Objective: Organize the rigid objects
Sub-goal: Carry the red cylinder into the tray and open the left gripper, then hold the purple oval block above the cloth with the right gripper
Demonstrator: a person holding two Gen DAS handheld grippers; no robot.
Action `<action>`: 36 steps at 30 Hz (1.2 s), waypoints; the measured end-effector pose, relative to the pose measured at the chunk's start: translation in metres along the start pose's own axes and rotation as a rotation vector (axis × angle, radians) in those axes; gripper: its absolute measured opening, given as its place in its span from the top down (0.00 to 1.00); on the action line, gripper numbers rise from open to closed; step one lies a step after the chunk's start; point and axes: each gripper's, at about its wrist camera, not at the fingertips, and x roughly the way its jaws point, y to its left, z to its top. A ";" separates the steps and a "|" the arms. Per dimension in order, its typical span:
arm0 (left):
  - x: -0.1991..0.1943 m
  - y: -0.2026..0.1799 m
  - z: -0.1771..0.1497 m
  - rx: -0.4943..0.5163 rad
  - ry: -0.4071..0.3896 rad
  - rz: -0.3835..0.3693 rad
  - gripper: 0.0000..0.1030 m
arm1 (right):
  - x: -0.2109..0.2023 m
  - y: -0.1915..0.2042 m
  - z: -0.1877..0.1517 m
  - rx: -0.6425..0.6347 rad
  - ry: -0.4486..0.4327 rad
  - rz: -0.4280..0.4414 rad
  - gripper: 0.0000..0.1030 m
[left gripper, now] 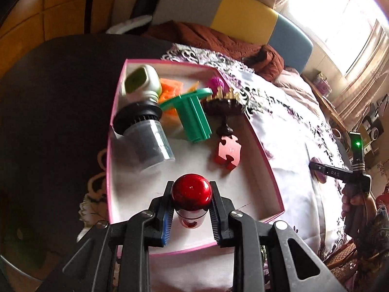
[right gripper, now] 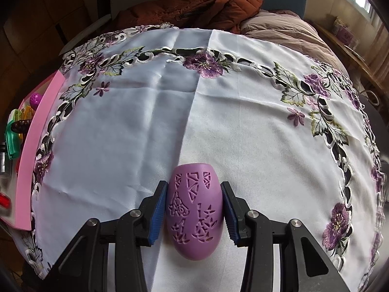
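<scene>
Left claw [left gripper: 191,194] grips a glossy red ball-topped knob [left gripper: 191,193]; right claw [right gripper: 194,194] brackets a carved purple egg [right gripper: 194,213]

Bright window [left gripper: 340,12] lights a bed [right gripper: 279,31] with rust quilt [right gripper: 194,7].

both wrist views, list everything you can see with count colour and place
box: 1, pink outside, white inside, on the tablecloth
red knob: 1, glossy red on a silver base, between the left fingers over the box's near end
puzzle piece: 1, red, box floor
green plastic part: 1, green, middle of box
jar: 1, grey with black lid, on its side, box left
bottle: 1, cream and green, box far left corner
purple carved cup: 1, purple, on the cloth between the right fingers
tablecloth: 1, white with purple flowers
left hand-held gripper: black, blue pads, shut on knob
right hand-held gripper: black, blue pads, grip unclear
</scene>
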 end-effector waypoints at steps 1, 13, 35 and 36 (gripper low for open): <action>0.002 -0.001 0.001 -0.003 0.007 -0.003 0.75 | 0.000 0.000 0.000 0.001 0.000 0.000 0.57; 0.018 0.003 0.014 -0.011 0.025 0.027 0.69 | 0.001 0.001 0.000 0.003 0.002 0.000 0.57; -0.007 -0.025 0.000 0.108 -0.082 0.198 0.69 | -0.002 0.002 -0.001 0.005 0.003 0.005 0.57; -0.010 -0.025 -0.001 0.109 -0.088 0.203 0.69 | -0.003 0.002 -0.001 0.004 0.003 0.009 0.57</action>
